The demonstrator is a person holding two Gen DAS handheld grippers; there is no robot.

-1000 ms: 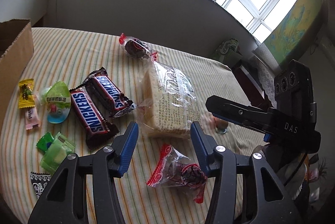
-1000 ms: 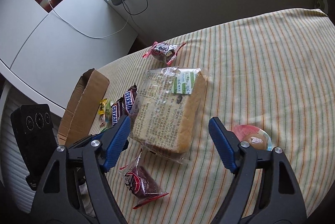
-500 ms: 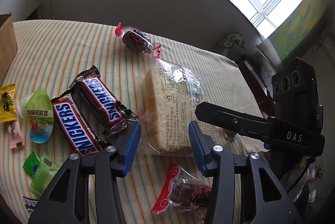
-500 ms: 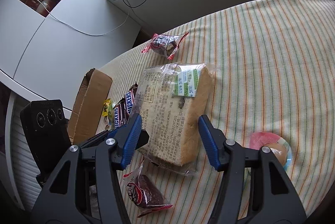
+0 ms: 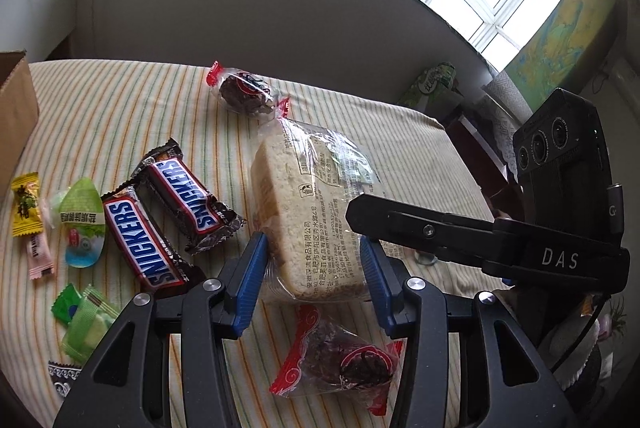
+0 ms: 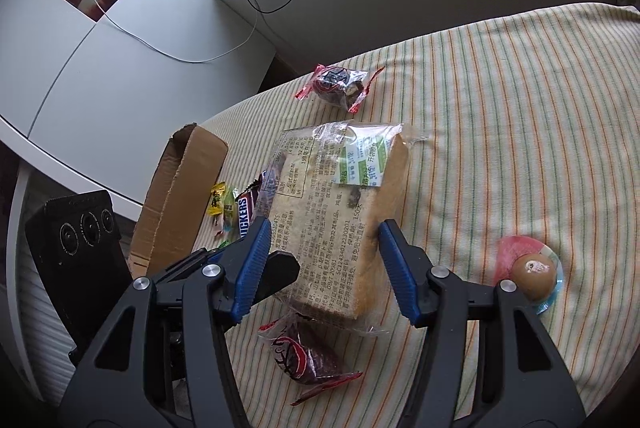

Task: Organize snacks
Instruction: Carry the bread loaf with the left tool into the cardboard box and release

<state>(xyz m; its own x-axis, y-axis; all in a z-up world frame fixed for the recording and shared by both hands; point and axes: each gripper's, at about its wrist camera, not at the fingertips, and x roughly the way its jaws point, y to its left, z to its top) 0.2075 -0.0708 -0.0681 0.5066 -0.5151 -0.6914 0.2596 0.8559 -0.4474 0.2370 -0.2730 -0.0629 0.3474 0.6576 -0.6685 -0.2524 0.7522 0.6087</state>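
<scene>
Both tools straddle the near end of the bagged bread loaf [image 5: 316, 212], which lies flat on the striped counter [image 5: 120, 116]. The left tool [image 5: 314, 282] has its blue pads set on either side of the loaf's end with the clear wrapper bulging against them; whether they press the bread or only flank it is not clear, though the jaws stand apart by about the loaf's width. The right tool [image 6: 320, 268] frames the same end from the opposite angle, its pads likewise just beside the loaf's edges, spread and not visibly squeezing. In the left view the right tool's black finger crosses over the loaf on the tool's right side. Directly beneath the left tool, nearer the camera, sits a red-trimmed packet of dark snack [image 5: 340, 360]; a second such packet [image 5: 244, 92] lies beyond the loaf's far end. To the left tool's left lie two Snickers bars [image 5: 160, 224] side by side, then a green jelly cup [image 5: 82, 224], a yellow candy [image 5: 26, 204], a pink candy [image 5: 38, 260] and green wrapped sweets [image 5: 82, 324]. A cardboard box [image 6: 176, 204] stands further left at the counter's edge. To the right tool's right, well apart from the loaf, rests a brown jelly cup [image 6: 534, 272].
</scene>
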